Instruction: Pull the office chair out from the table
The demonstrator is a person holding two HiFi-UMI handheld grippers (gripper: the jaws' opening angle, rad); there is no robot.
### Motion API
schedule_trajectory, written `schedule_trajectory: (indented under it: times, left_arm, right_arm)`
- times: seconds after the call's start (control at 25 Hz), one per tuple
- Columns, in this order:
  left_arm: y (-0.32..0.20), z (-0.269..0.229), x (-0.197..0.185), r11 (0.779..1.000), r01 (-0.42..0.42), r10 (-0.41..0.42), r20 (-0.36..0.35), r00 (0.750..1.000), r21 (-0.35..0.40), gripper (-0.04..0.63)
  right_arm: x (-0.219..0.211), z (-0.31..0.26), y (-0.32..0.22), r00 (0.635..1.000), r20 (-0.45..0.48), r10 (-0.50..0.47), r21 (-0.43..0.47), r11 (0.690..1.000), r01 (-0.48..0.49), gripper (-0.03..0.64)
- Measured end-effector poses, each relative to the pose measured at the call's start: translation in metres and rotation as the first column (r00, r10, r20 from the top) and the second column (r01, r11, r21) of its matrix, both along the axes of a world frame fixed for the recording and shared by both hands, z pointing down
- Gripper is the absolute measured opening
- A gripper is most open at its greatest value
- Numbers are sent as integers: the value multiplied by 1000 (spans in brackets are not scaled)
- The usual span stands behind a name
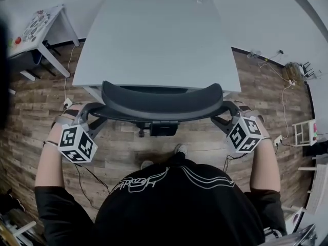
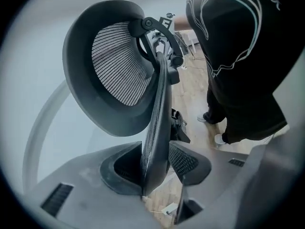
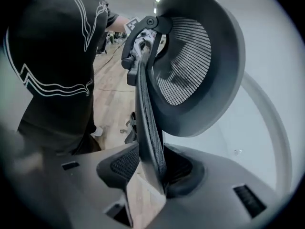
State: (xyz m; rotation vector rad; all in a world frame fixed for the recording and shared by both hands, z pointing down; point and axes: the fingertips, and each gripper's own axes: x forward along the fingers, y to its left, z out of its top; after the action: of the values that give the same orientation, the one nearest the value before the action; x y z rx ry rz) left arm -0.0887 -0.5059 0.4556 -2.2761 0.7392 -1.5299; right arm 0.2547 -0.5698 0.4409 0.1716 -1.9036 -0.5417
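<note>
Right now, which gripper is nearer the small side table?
Left. The left gripper clamps the backrest's left end, on the same side as the side table. The right gripper clamps the backrest's right end, farther off.

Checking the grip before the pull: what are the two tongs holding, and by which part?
Both hold the office chair by its backrest: the left tongs clamp its left side edge, the right tongs its right side edge.
</note>
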Motion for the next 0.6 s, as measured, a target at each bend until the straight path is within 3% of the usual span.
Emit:
schedule_trajectory:
  times: [0.24,0.6]
  left_arm:
    - [-1,1,2,997,-18,18,-6,1000,-71,166]
    - [-1,4,2,994,-33,34,12,999,-104,163]
  right_arm:
    - [3,2,0,996,-85,-5,-65,998,-1,167]
    - [5,3,1,994,-98,41,-86,995,-50,167]
